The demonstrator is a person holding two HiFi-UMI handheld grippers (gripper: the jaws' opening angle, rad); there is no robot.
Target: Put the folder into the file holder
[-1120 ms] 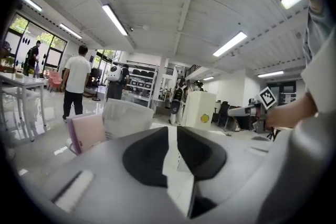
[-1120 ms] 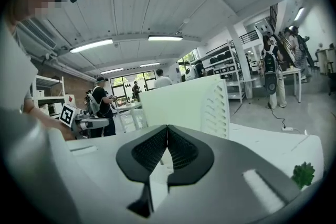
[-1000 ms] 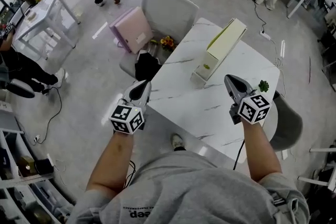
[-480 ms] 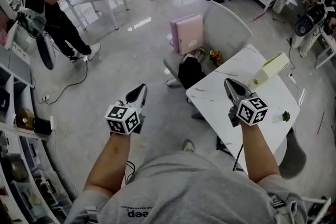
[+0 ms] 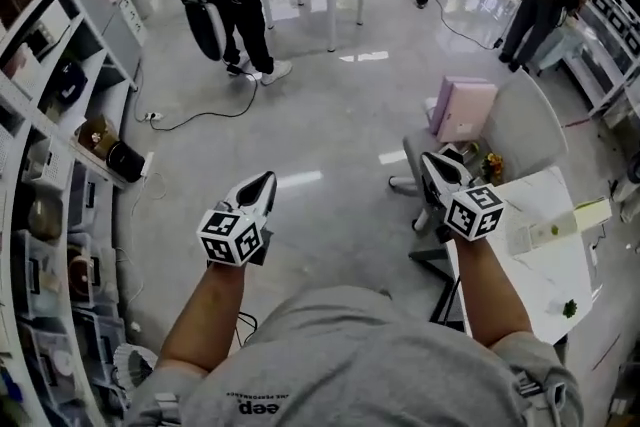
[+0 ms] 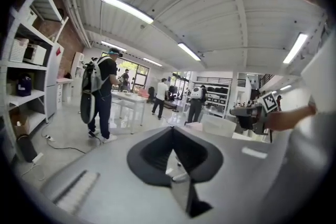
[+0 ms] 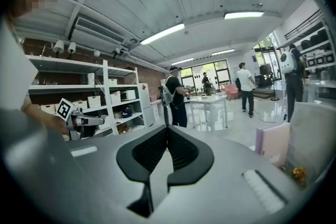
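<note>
Fingers of left gripper (image 5: 263,178) and right gripper (image 5: 428,159) sit closed together, empty, left of the worktop (image 5: 530,283); pink folder (image 5: 465,110) leans by the chair (image 5: 530,120) beyond the worktop, file holder (image 5: 575,215) lies on it; likely best: open 1 gripper, pinch folder's top edge.

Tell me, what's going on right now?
Left gripper, right gripper shut, empty. Pink folder stands by chair, untouched. File holder on table. Nothing blocks it.
</note>
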